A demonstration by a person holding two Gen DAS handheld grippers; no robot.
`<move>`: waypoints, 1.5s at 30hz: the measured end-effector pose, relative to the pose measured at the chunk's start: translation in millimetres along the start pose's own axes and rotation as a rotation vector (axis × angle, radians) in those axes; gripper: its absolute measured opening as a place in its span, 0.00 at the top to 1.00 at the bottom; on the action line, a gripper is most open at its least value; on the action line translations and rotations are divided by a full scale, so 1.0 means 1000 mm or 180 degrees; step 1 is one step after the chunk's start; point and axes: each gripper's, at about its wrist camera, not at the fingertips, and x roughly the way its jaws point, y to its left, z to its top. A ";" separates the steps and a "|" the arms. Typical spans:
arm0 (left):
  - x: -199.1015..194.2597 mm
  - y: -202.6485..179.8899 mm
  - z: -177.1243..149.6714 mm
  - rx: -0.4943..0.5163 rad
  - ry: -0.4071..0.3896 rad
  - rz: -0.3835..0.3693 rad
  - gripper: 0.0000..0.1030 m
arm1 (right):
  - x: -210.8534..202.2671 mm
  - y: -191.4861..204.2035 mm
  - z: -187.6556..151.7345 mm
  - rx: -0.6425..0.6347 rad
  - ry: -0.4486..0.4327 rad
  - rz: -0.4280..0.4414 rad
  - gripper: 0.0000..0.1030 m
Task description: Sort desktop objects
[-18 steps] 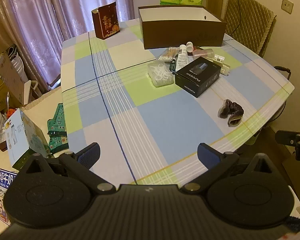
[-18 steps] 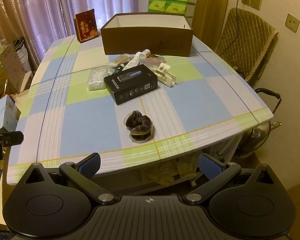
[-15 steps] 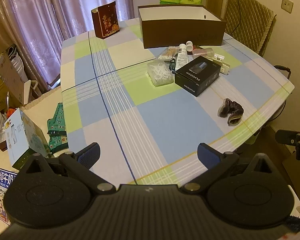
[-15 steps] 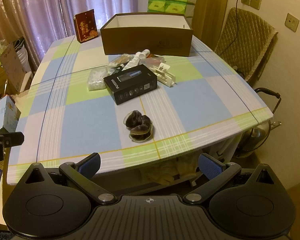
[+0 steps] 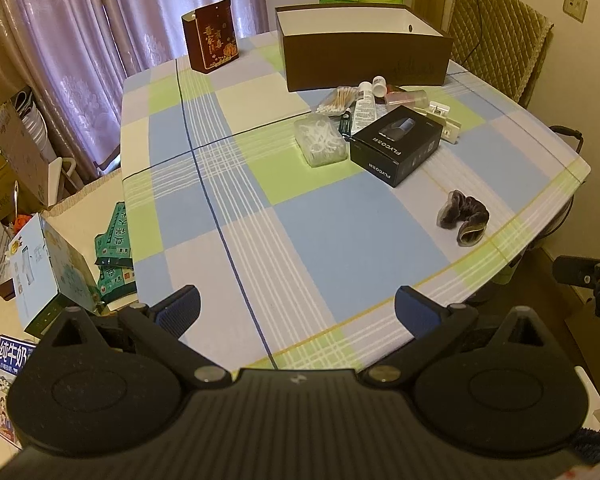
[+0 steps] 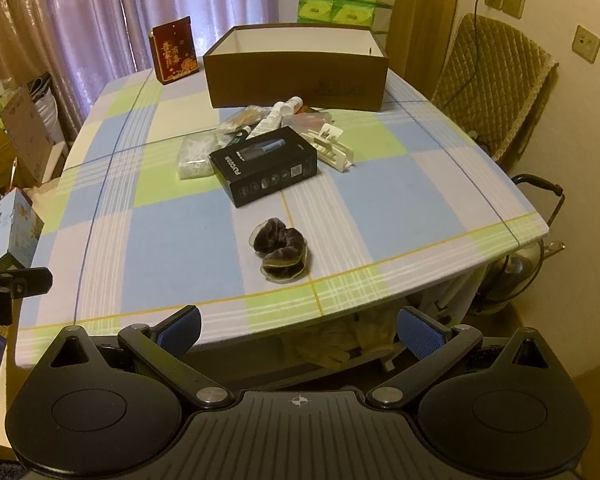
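Though scrunchie (image 6: 279, 249) nearer (right view)

left wrist: above near-left table (image 5: 260, 208) edge, facing far-right toward brown box (image 5: 364, 60) | right wrist: off near edge, lower, facing box (image 6: 296, 76) head-on | shared – black carton (image 5: 396, 144), scrunchie (image 6: 280, 248), clutter

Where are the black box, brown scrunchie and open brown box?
black box (image 6: 266, 164), right wrist view, top face.
brown scrunchie (image 6: 280, 248), right wrist view, middle.
open brown box (image 5: 364, 58), left wrist view, front wall.
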 end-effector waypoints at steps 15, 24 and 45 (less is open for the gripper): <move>0.003 0.002 0.001 -0.0011 0.0020 0.0007 0.01 | 0.005 0.002 0.005 -0.0019 0.0028 0.0016 0.02; 0.009 0.005 0.004 -0.0059 0.0034 -0.0007 0.01 | 0.010 0.005 0.008 -0.0060 0.0042 0.0005 0.02; 0.035 0.006 0.019 -0.0212 0.0173 0.0093 0.01 | 0.042 -0.002 0.031 -0.0130 -0.0016 0.0303 0.02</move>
